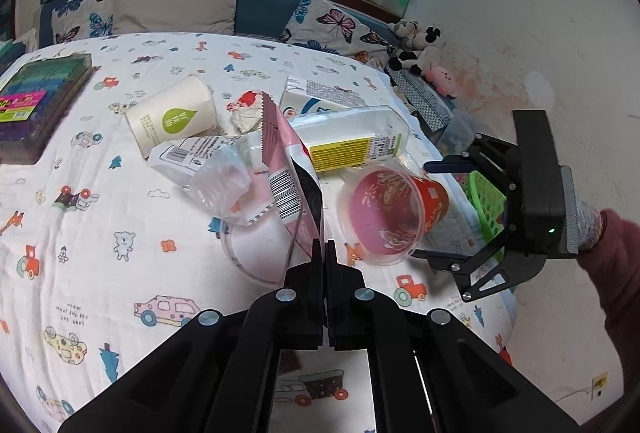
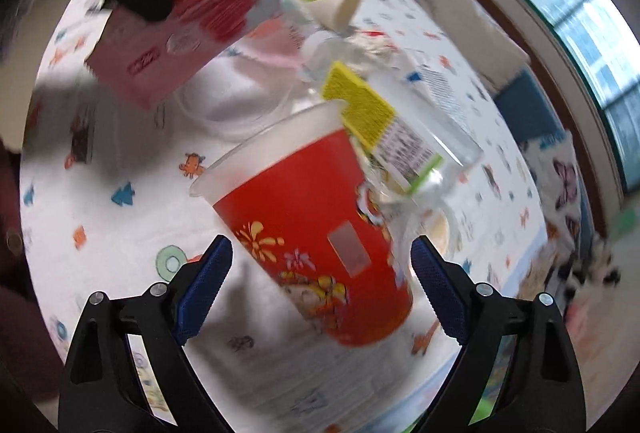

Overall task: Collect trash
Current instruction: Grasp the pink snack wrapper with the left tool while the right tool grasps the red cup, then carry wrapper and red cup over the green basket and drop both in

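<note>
Item: trash pile on a bed (image 1: 120, 273) with a cartoon-print sheet, catalogued left to right in the left wrist view. White paper cup (image 1: 172, 117) on its side toward the far edge; clear crumpled plastic (image 1: 224, 181) mid-bed; pink snack packet (image 1: 288, 169), lifted, its corner clamped in the left claw (image 1: 325, 247), whose fingers are pressed together on it; clear bottle with yellow label (image 1: 352, 141) lying behind; red cup (image 1: 394, 211) on its side near the bed's right edge; right claw (image 1: 428, 209), jaws spread wide, either side of that cup without touching. Step judged in hand: packet secured, red cup next. Next move calls for closing squarely on the cup wall. The left view alone shows the green basket (image 1: 486, 201) past the right edge; the blurred right view alone shows the packet's printed front (image 2: 208, 13).
</note>
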Demonstrator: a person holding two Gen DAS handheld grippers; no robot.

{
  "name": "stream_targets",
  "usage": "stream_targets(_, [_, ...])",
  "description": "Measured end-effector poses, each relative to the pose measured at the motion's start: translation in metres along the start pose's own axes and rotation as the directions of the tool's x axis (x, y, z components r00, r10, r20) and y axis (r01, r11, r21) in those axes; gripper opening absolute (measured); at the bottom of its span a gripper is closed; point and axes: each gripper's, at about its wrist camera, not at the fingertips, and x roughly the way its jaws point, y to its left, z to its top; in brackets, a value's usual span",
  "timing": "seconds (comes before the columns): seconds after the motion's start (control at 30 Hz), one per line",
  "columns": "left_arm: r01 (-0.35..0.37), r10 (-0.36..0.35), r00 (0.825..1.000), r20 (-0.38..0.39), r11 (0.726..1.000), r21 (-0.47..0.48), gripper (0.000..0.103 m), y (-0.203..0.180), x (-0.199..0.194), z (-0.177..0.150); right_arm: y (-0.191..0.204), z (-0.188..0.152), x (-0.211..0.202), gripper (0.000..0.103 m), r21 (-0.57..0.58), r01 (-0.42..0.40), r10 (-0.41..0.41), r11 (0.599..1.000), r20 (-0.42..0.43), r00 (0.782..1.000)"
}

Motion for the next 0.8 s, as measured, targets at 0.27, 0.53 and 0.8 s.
stream_targets(0.27, [-0.018, 0.018, 1.0, -0.004, 0.999, -0.028, 0.002, 0.008, 0.001, -0.001, 0.012, 0.004, 0.023, 0.078, -0.162, 0.036, -0.04, 0.986, -0.022, 0.999])
stream_targets(0.53, [-0.019, 0.019, 1.0, 0.006, 1.0, -0.018, 0.002, 0.002, -0.002, 0.001, 0.022, -0.01, 0.006, 0.076, -0.087, 0.083, -0.08, 0.993, 0.041, 0.996])
stream_targets(0.8, [0.04, -0.04, 0.999, 0.014, 0.998, 0.041, 0.002, -0.024, 0.001, 0.011, 0.012, -0.043, -0.044, 0.076, 0.262, 0.113, -0.146, 0.958, 0.109, 0.983])
